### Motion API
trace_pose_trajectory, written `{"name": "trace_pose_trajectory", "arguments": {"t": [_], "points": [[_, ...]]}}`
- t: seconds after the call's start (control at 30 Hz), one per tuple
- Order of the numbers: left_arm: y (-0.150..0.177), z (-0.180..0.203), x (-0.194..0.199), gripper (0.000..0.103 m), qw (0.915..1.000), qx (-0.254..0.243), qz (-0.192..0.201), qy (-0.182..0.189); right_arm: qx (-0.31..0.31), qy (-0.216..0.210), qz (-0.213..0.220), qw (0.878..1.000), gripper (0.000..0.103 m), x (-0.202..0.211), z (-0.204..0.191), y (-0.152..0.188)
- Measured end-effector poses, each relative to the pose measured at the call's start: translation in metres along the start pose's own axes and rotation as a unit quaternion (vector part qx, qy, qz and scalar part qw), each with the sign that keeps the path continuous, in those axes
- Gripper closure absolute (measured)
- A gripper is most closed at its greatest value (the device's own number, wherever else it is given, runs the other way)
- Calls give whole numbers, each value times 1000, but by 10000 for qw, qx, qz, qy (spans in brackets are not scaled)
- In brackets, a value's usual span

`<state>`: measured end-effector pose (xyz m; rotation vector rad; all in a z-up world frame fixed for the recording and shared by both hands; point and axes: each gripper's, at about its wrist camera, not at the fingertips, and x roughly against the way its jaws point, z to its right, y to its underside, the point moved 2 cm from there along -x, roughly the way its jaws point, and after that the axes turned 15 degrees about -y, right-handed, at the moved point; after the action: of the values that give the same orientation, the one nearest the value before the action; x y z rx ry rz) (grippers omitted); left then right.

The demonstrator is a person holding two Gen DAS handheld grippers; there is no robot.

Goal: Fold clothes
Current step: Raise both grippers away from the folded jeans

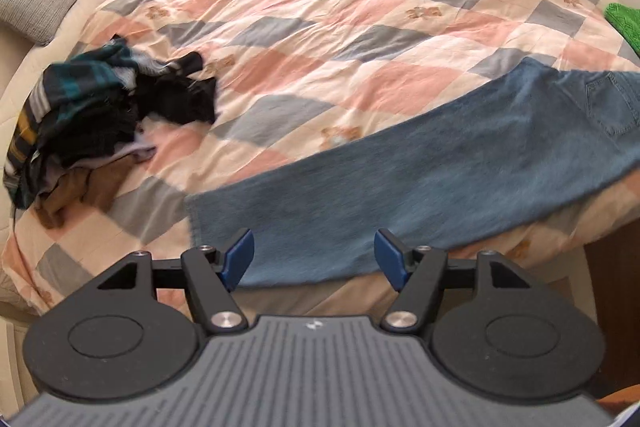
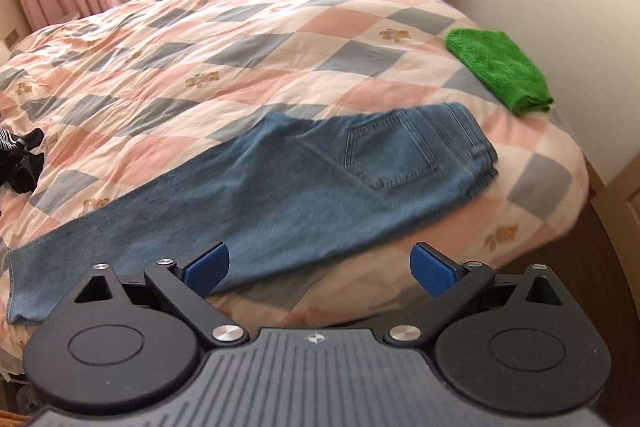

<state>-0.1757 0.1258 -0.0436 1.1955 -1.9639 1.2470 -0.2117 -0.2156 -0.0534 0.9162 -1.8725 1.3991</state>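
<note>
Denim jeans (image 2: 280, 187) apparently folded lengthwise on quilt (image 2: 240, 39); left gripper (image 1: 314, 259), right gripper (image 2: 320, 269) spread, empty.

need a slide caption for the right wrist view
Open right gripper above jeans laid flat on a checked quilt, green cloth beside.

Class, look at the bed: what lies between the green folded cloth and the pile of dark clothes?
The jeans and bare checked quilt lie between the green cloth and the pile; the left wrist view shows it best.
</note>
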Motion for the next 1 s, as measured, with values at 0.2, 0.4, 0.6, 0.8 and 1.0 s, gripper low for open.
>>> {"name": "trace_pose_trajectory", "arguments": {"t": [0.2,0.4,0.6,0.8,1.0], "points": [[46,-55,1,40,10000,-34,-8,81,-44,81,146,9999,3,26,-42,31],[73,-84,9,39,9997,57,42,229,190,8,142,9997,2,39,-84,48],[91,-108,3,38,9994,257,-133,191,468,-178,-12,9987,2,33,-115,52],[103,-116,-6,38,9988,309,-350,144,627,-298,-236,9973,2,21,-135,62],[110,-115,-16,37,9984,238,-502,98,727,-389,-455,9956,2,10,-150,71]]}}
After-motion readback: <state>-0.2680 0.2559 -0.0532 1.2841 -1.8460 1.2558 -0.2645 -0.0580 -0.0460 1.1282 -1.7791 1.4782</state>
